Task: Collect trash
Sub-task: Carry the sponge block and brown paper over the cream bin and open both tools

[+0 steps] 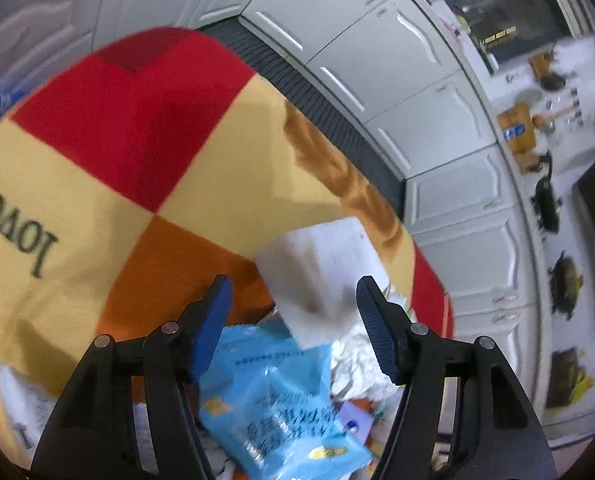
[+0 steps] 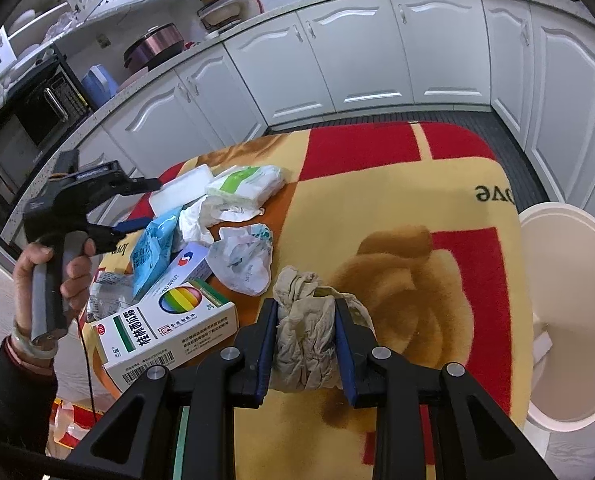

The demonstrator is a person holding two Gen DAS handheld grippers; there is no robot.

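Gripping, right gripper [image 2: 306, 340]: I clamp a crumpled brown paper wad [image 2: 303, 336] above the checkered cloth [image 2: 377, 208].
Left gripper [image 1: 293, 320]: released, over blue packet [image 1: 273, 396] and white foam block [image 1: 317, 276].
Bin [image 2: 569, 320]: white, beside table, right.

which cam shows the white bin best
The right wrist view. The bin stands open at the right edge of the blanket-covered table, its rim and inside wall in plain sight, close to the right tool shut on a crumpled tissue. The left wrist view shows none of it.
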